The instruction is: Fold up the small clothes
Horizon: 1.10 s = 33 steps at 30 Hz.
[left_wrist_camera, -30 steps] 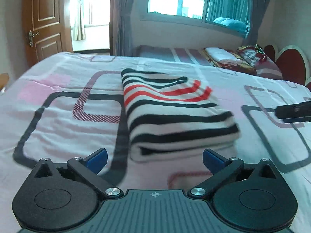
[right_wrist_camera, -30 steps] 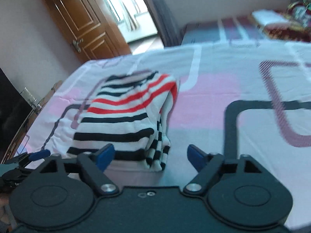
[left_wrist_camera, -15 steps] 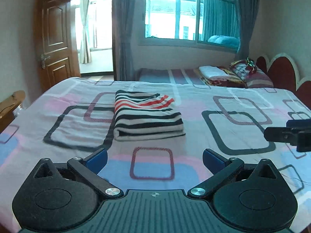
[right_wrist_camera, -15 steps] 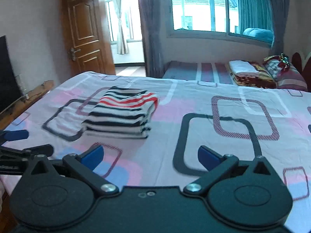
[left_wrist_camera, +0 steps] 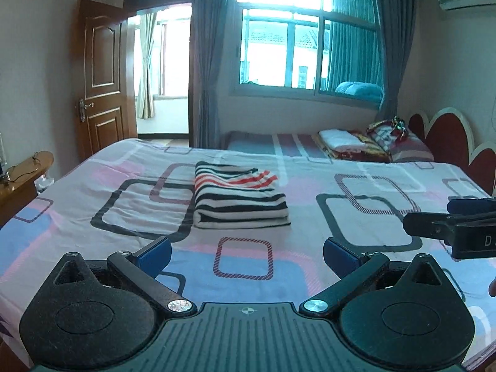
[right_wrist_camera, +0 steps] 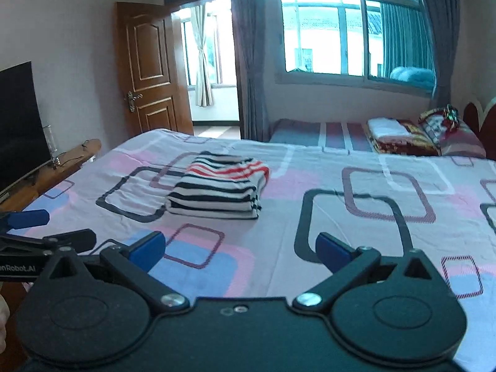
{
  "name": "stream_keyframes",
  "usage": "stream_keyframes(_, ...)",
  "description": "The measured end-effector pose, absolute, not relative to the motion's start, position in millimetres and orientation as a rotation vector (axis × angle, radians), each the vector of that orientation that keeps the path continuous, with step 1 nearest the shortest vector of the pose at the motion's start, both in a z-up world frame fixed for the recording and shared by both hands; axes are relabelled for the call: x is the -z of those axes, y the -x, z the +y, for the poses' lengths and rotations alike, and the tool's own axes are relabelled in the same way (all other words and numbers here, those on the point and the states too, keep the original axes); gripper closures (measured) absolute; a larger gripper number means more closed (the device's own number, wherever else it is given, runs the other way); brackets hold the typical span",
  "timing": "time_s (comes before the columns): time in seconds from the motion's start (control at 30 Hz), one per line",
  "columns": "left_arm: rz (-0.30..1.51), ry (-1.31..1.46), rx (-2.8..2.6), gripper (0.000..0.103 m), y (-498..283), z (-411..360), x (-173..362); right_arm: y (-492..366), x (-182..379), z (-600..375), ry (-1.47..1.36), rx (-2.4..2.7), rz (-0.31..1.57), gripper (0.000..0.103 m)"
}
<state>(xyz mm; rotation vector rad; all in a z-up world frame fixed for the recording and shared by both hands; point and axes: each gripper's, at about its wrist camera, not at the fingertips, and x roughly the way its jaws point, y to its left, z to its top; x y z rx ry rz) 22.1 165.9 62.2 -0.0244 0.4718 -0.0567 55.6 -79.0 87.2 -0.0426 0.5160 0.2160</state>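
A folded striped garment (left_wrist_camera: pixel 238 200), white with black and red stripes, lies in a neat stack on the bed (left_wrist_camera: pixel 372 248); it also shows in the right wrist view (right_wrist_camera: pixel 220 193). My left gripper (left_wrist_camera: pixel 246 252) is open and empty, held well back from the garment above the bed's near part. My right gripper (right_wrist_camera: pixel 240 249) is open and empty too, also well back. The right gripper's fingers (left_wrist_camera: pixel 446 226) show at the right edge of the left wrist view, and the left gripper's fingers (right_wrist_camera: pixel 46 235) at the left edge of the right wrist view.
The bed has a patterned pink, blue and grey sheet. A second low bed with folded blankets (left_wrist_camera: pixel 350 142) lies beyond it under the window. A wooden door (right_wrist_camera: pixel 148 71) stands open at the back left. A TV (right_wrist_camera: pixel 18 117) on a wooden bench is at the left.
Both grippers have pulled back and up from the folded garment, which now looks smaller and farther away. The garment has stayed in place on the bed.
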Motion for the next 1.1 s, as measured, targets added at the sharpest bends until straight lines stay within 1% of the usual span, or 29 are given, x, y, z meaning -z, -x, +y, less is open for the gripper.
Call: stream_keyframes(1.1,0.446,0.009,0.079,0.000,-15.4,167.8,-75.9,-40.1,-98.0,-73.9,0.018,-0.202,0.467,0.001)
